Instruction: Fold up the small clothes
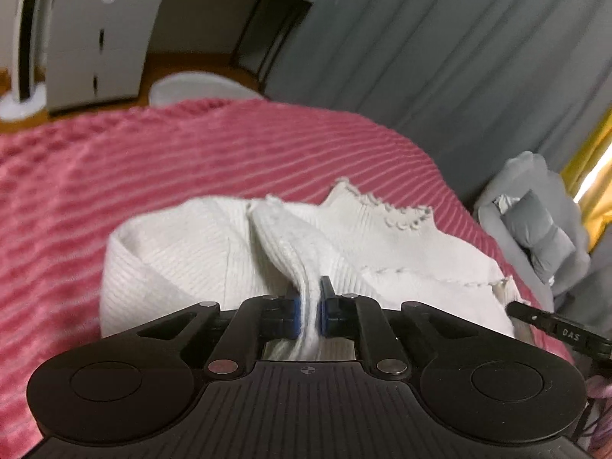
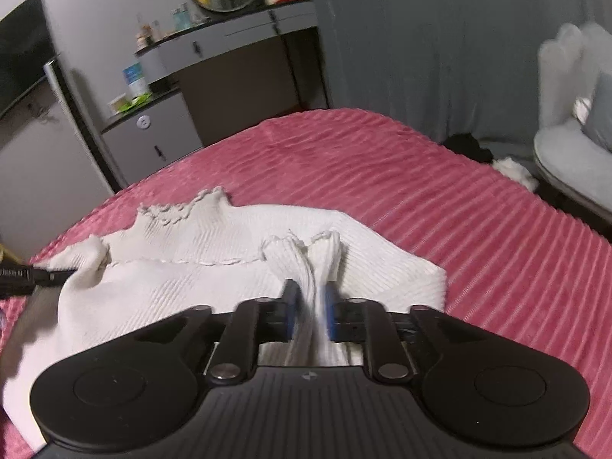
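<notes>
Both grippers' fingers (image 1: 323,298) (image 2: 290,298) pinch the white garment (image 1: 199,252) tight

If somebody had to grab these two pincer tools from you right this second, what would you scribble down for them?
Left gripper: shut on a pinched ridge of the white knit top.
Right gripper: shut on another bunched fold of the same top, near its other side.
The top lies on the pink ribbed bedspread, partly folded over itself, its scalloped neckline facing away from you.
Done: both edges gripped, with one layer already doubled over.
Left: probably carry the two gripped folds across, lay them flat, let go, then smooth the top and finish folding.
</notes>
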The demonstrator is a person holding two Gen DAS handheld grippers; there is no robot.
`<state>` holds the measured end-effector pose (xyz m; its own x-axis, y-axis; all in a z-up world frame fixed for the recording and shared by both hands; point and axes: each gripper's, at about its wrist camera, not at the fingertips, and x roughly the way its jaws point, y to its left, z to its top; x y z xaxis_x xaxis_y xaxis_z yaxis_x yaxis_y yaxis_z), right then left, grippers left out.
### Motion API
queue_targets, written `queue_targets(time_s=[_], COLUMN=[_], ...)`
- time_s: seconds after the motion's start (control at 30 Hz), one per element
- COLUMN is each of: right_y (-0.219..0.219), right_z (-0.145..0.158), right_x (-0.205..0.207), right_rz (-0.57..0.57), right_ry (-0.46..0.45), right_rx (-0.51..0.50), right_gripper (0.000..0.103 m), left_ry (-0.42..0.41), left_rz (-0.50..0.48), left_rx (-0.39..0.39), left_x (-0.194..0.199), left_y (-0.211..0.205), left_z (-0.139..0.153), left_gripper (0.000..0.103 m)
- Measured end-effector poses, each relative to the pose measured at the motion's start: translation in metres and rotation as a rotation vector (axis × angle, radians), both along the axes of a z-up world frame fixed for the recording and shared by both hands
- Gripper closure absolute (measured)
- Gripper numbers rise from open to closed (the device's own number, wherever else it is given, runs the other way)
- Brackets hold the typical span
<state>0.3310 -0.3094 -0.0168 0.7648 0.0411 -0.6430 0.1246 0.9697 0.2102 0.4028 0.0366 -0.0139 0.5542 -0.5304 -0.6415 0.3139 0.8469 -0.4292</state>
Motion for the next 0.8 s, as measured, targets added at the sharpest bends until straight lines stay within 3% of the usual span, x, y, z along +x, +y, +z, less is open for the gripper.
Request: queue_targets(time_s=[0.3,0.43,0.47,0.57,0.63,0.7,0.8], right_y=[0.011,0.016,0.017,0.013,0.011,0.012,0.017], right_z=[0.037,0.056,0.057,0.049,0.044,0.036,0.018], right_x=[0.003,0.019,0.026,0.041,0.03,0.014,-0.009], right_rz=[-0.057,-0.102,-0.117,-0.141,-0.122,-0.059,0.0], right_ry=[-0.172,-0.256,-0.252,-0.176,-0.167,-0.123,-0.024], right_rx=[-0.138,-0.187,-0.191,-0.17,-0.127,-0.088,-0.118], right_gripper=[0.095,0.095,0.093,0.087,0.085,0.079,0.073], left_ry=[-0.178,-0.249,-0.233,-0.198,-0.174,-0.142,-0.1], left_rz=[0.104,0.145,0.158,0.151,0.109,0.074,0.034], left_rx=[-0.07,0.017,0.062,0.102,0.101,0.114,0.146], left_x=[0.003,0.01,0.013,0.01,-0.001,-0.015,-0.036], left_y=[0.016,0.008,0.003,-0.002,0.003,0.008,0.014], left_z=[0.052,0.067,0.063,0.047,0.037,0.026,0.012], left_gripper=[0.094,0.092,0.091,0.083,0.078,0.062,0.053])
